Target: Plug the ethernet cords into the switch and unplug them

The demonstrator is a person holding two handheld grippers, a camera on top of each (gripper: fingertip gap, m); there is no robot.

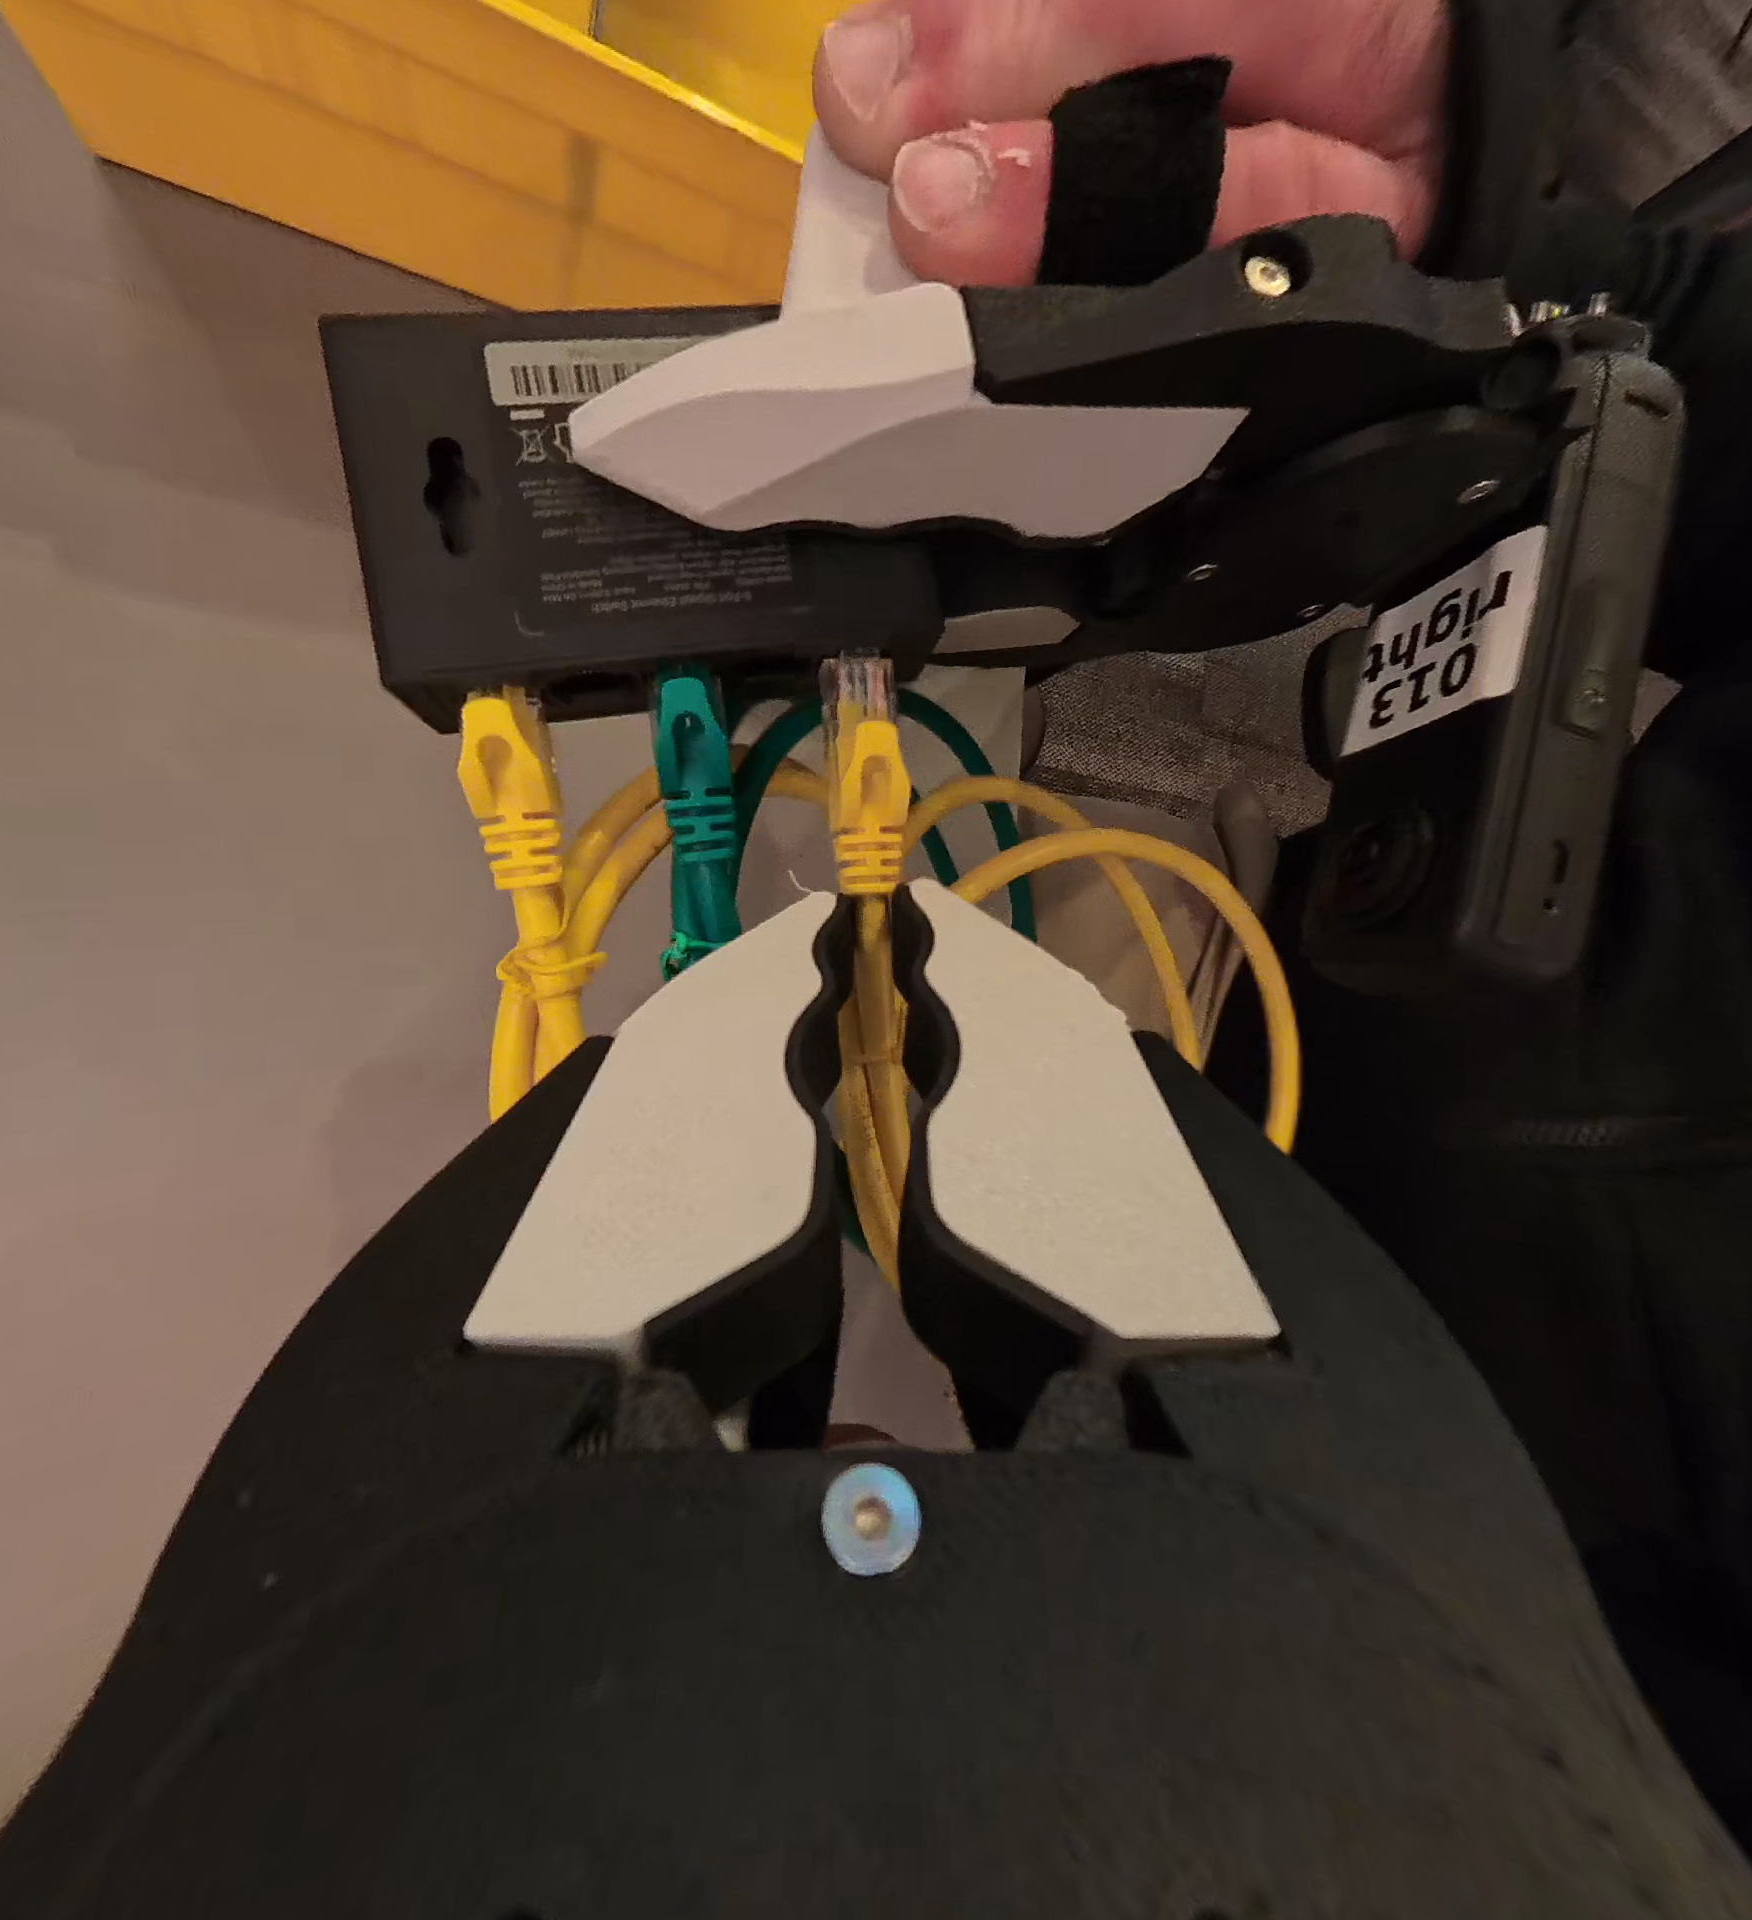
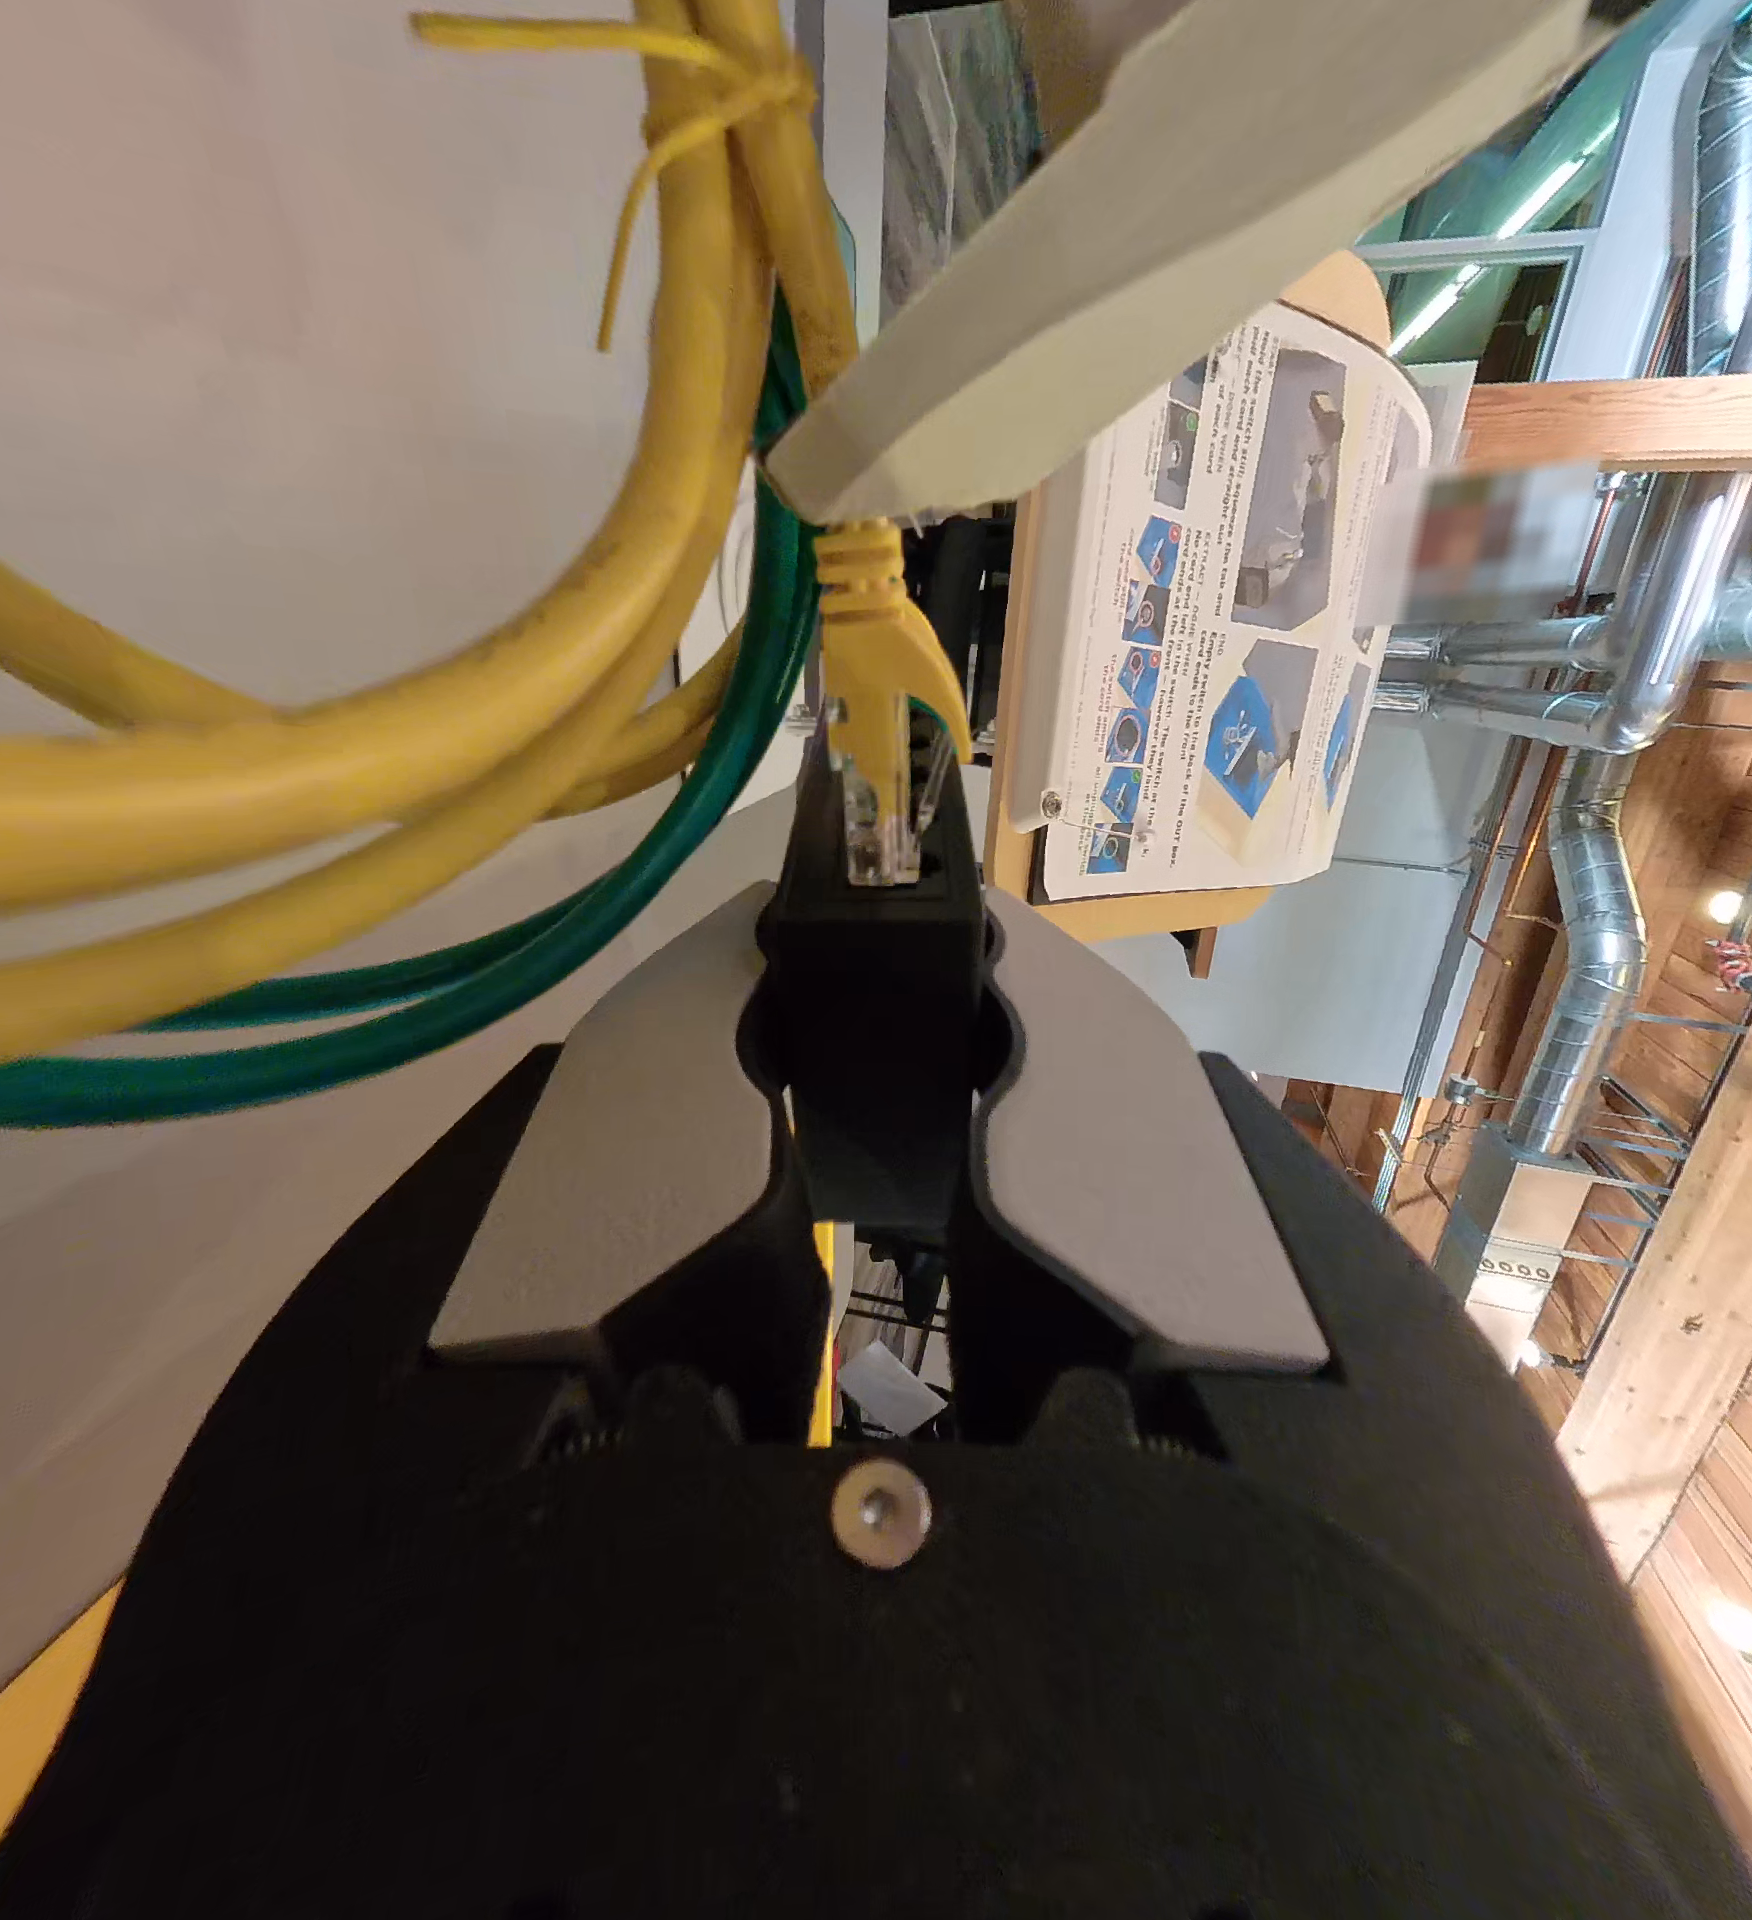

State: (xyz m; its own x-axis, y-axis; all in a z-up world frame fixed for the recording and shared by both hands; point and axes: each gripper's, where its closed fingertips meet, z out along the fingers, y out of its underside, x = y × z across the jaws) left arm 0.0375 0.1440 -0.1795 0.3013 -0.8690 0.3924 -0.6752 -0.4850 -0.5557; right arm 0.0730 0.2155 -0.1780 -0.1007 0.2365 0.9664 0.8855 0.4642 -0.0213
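A black ethernet switch (image 1: 633, 509) is held off the table, underside towards the left wrist view. My right gripper (image 2: 877, 935) is shut on the switch's end (image 2: 877, 1018); it also shows in the left wrist view (image 1: 851, 436). My left gripper (image 1: 867, 904) is shut on a yellow cord (image 1: 872, 1039) just behind its plug (image 1: 859, 769). That plug's clear tip sits at the switch's port edge (image 2: 877, 842), partly out. A second yellow plug (image 1: 506, 769) and a green plug (image 1: 693, 769) sit in other ports. One of the left gripper's white fingers (image 2: 1111, 270) crosses the right wrist view.
Loops of yellow cord (image 2: 332, 748) and green cord (image 2: 560, 956) hang beside the switch. A yellow bin (image 1: 415, 135) stands behind it on the grey table (image 1: 124, 727). A person's hand (image 1: 1111, 114) holds the right gripper. An instruction sheet on a board (image 2: 1236, 603) stands beyond. The left gripper's tips are roughly 8 centimeters from the right gripper's.
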